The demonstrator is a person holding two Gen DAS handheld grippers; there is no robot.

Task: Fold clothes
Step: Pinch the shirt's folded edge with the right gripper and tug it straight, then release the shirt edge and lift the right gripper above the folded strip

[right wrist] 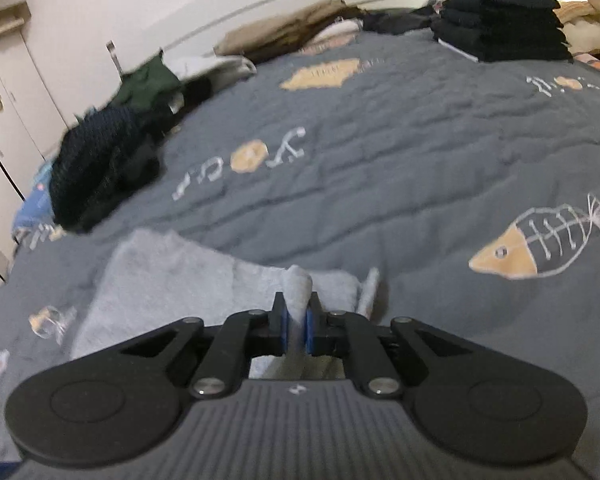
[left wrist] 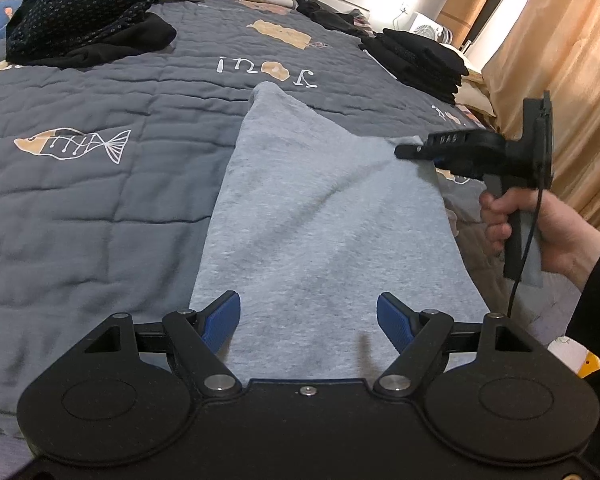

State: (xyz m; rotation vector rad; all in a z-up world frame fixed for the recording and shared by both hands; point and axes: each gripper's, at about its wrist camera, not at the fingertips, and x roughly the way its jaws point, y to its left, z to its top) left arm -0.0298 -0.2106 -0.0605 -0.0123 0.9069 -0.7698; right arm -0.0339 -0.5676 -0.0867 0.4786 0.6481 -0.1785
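hidden/unclear: right wrist view is motion-blurred; small clear object (right wrist: 48, 322) on the quilt at far left can't be identified. Near end of the grey garment is covered by the left gripper body in the left wrist view. White and yellow item (left wrist: 580, 356) at the right edge is cut off.
dark heap: unfolded dark clothes (left wrist: 88, 12) piled far left on the bed, a dotted navy piece on top.
left gripper (left wrist: 308, 320): jaws wide apart, blue pads clear of the fabric, nothing between them; poised over the near end of the garment.
grey garment (left wrist: 324, 208): lies flat down the middle of the bed, long and narrow, far corner slightly lifted, right edge pulled up.
right gripper (right wrist: 295, 330): clenched on a pinched fold of the grey garment's edge, cloth bunched between the blue pads; a hand (left wrist: 540, 228) grips its handle.
folded stack: black clothes (left wrist: 420, 60) neatly stacked far right.
surface: dark grey quilt (left wrist: 100, 184) with fish-skeleton prints and white lettering.
room: white wall, white fan (left wrist: 430, 30), tan curtain (left wrist: 572, 80) at right.
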